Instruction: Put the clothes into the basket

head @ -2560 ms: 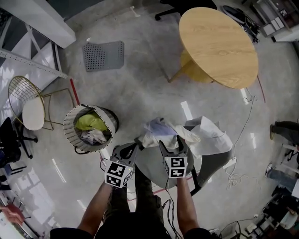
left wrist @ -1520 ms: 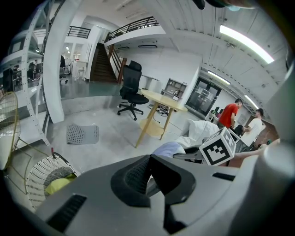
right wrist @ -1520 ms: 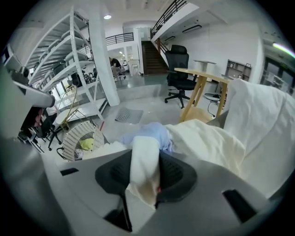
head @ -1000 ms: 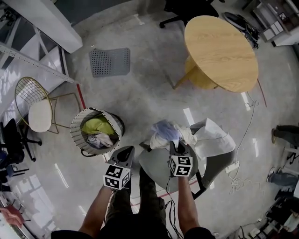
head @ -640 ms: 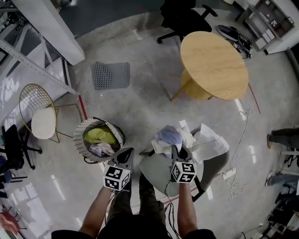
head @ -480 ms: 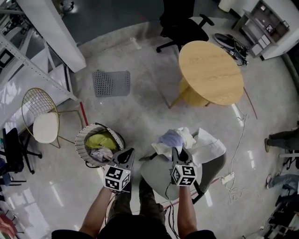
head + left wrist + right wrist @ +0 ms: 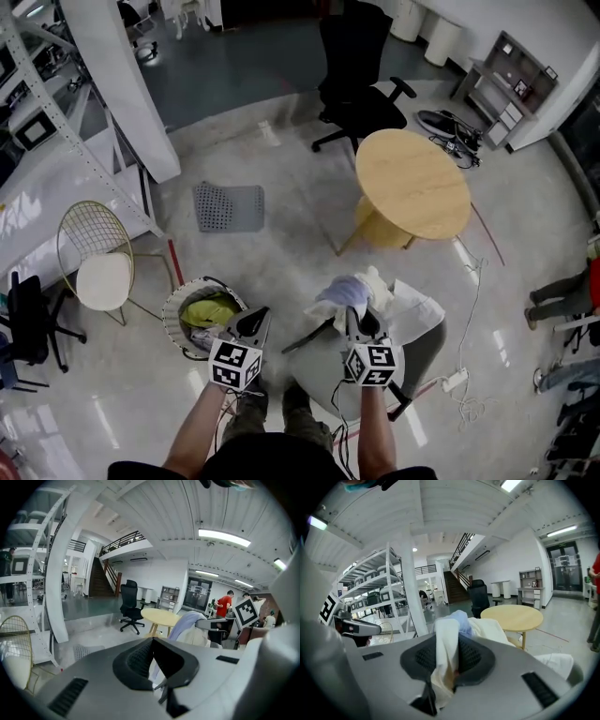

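Held forward side by side, right gripper (image 7: 359, 322) pinches clothes (image 7: 349, 291), left gripper (image 7: 253, 320) pressed together

The right hand-held gripper (image 7: 446, 641) grips the clothes (image 7: 487, 626), and their lower fold drops out of sight between its pads. In the head view, the left hand-held gripper (image 7: 251, 324) covers the near rim of the basket (image 7: 170, 315) just beside it. What lies under the yellow-green garment (image 7: 208, 309) is too small to tell. Far to the right of both, a person (image 7: 553, 289) is cut off by the edge.
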